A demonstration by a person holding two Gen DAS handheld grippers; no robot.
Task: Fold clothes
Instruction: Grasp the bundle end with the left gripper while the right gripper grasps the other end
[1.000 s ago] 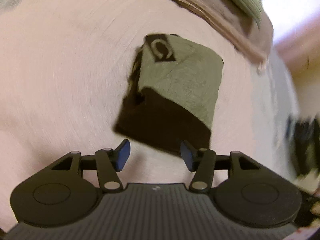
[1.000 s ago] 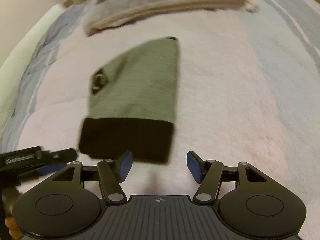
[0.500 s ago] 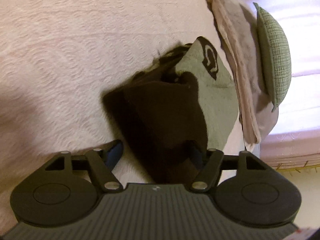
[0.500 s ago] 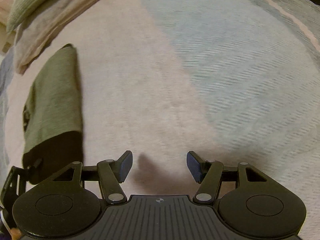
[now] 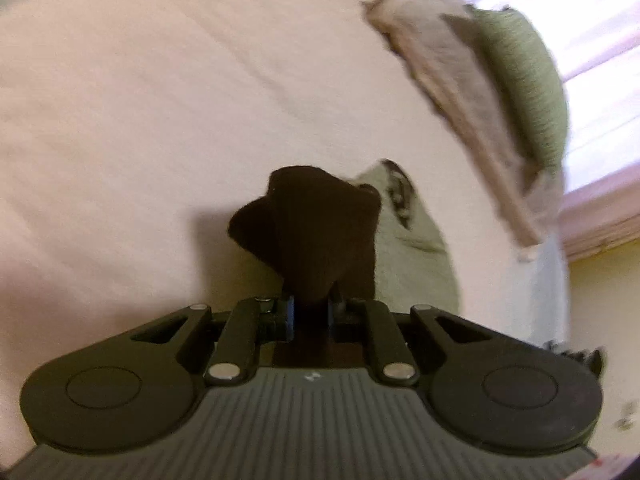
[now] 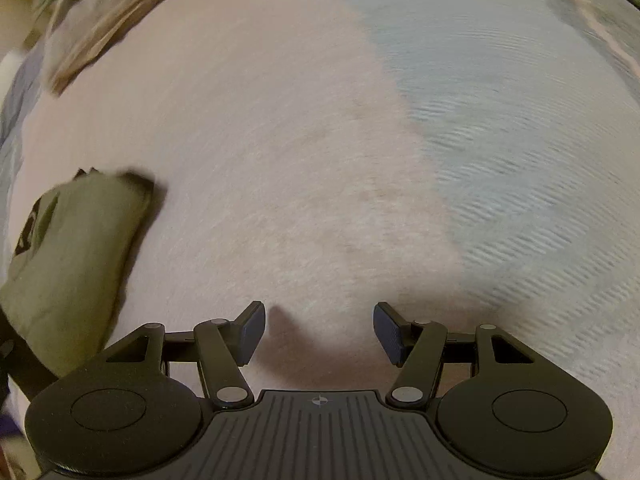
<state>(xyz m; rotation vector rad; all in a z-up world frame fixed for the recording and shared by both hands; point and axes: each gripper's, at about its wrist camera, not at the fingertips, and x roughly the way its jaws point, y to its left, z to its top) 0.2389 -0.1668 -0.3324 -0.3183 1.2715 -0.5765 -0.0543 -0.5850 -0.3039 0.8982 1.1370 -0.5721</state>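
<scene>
One green garment (image 5: 412, 256), one beige blanket (image 5: 452, 92), one green pillow (image 5: 520, 80), two grippers.

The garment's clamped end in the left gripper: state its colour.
Dark brown, nearly black; the rest of the garment is olive green. Left wrist view shows it best, at the left gripper.

— What's spread underneath everything?

— A pale pink bedspread (image 5: 160, 112) with a fine woven texture. In the right wrist view it meets a pale blue-grey section (image 6: 520, 140) along a slanted boundary, and a faint pink stripe (image 6: 592, 4) crosses the blue part near the top right.

— And at the far end?

— A beige-grey blanket (image 5: 460, 80), folded, with a paler fringed edge toward the bedspread. A green checked cushion (image 5: 524, 80) lies against its far side, touching it. Both are blurred.

— Anything beyond the bed?

— A brightly lit pink band (image 5: 600, 40) past the cushion — too washed out to identify — and a yellowish wall (image 5: 604, 300) below it.
</scene>
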